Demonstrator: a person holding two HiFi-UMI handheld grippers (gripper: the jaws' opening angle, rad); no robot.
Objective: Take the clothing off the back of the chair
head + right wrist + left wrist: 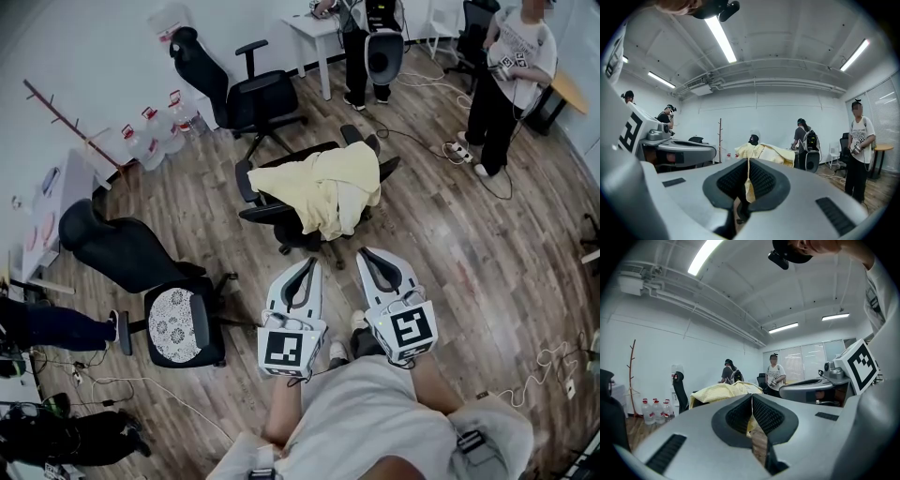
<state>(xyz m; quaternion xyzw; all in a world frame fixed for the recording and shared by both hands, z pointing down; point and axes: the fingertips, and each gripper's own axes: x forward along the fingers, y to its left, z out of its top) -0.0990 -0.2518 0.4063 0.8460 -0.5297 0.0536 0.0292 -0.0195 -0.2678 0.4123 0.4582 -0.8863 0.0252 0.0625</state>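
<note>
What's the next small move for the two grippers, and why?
Probably bring both grippers forward to the chair and open the jaws on the way. The left gripper and right gripper are both shut, empty and short of the yellow clothing, which is draped over the back of the black chair, untouched.

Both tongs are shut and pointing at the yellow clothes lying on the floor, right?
Not quite. The yellow clothes are not lying on the floor: the head view shows them draped over the black chair. The rest holds: the left tongs and the right tongs are both shut and point toward the clothes.
</note>
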